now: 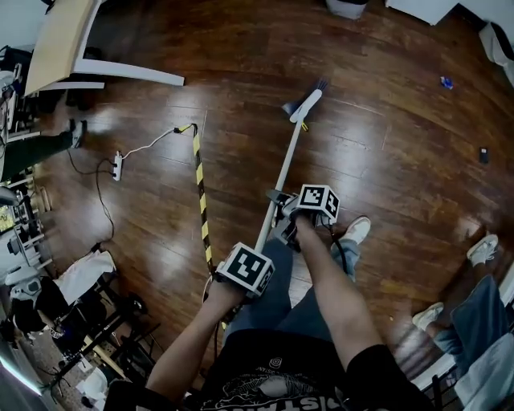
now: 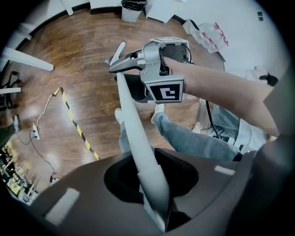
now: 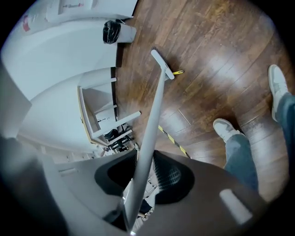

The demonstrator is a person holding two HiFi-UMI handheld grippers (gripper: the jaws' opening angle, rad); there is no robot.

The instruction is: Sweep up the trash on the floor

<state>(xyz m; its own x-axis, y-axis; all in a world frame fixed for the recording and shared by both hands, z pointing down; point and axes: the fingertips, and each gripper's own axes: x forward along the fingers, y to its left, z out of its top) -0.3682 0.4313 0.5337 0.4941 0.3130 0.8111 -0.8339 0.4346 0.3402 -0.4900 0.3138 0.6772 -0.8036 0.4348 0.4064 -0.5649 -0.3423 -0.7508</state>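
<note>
Both clamp the broom (image 1: 283, 178) pole: left gripper (image 2: 154, 200) at the top end, right gripper (image 3: 131, 203) lower down, w/ head (image 1: 307, 104) on floor (image 1: 385, 136).

On the brown wooden floor (image 1: 385, 160) in the head view, the small blue scrap (image 1: 446, 82) and the little dark object (image 1: 483, 155) are too small to identify. The grey bin (image 1: 347, 7) is cut off by the top edge. The upper end of the long white broom handle (image 1: 281, 181) is hidden beneath the black-and-white marker cube (image 1: 245, 269) of the left gripper (image 2: 154, 207), and another person's blue jeans leg (image 1: 482, 313) is cropped at the right edge
</note>
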